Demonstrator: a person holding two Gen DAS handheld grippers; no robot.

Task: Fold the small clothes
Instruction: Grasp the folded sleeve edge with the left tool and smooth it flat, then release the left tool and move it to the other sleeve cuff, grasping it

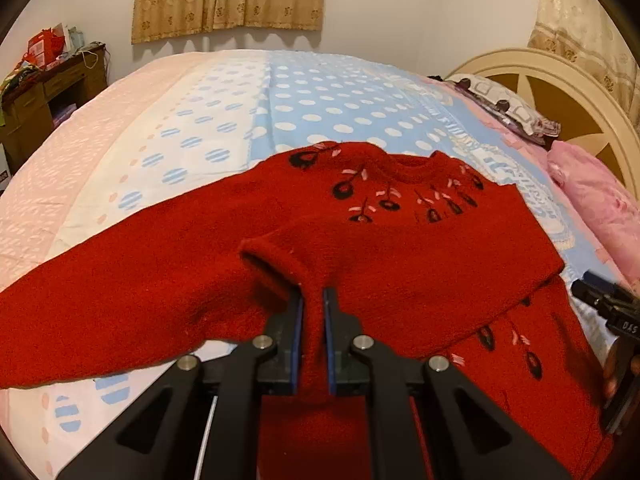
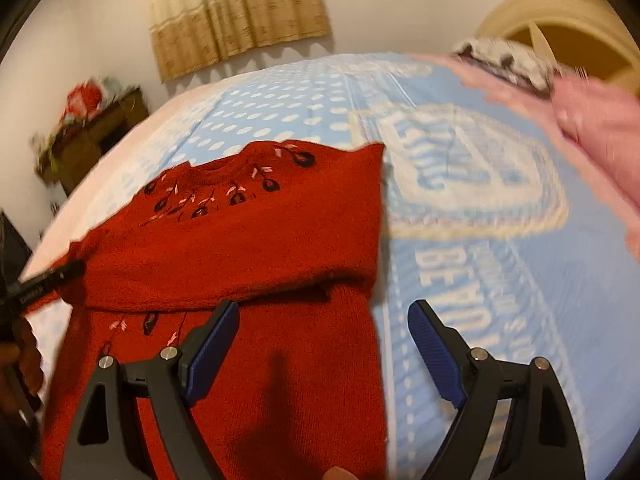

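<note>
A small red knit sweater (image 1: pixel 400 248) with black and pink flower embroidery lies on the bed, one sleeve folded across its chest. My left gripper (image 1: pixel 313 300) is shut on the cuff of the left sleeve (image 1: pixel 276 264) and holds it lifted above the sweater's middle. In the right wrist view the sweater (image 2: pixel 248 248) lies at left. My right gripper (image 2: pixel 324 320) is open and empty, above the sweater's right edge. The right gripper also shows in the left wrist view (image 1: pixel 608 308) at the far right.
The bed has a blue, white and pink dotted cover (image 1: pixel 320 108). Pink bedding (image 1: pixel 592 196) and a patterned pillow (image 1: pixel 504 108) lie by the cream headboard (image 1: pixel 560 84) at right. A cluttered wooden desk (image 1: pixel 36 100) stands at far left.
</note>
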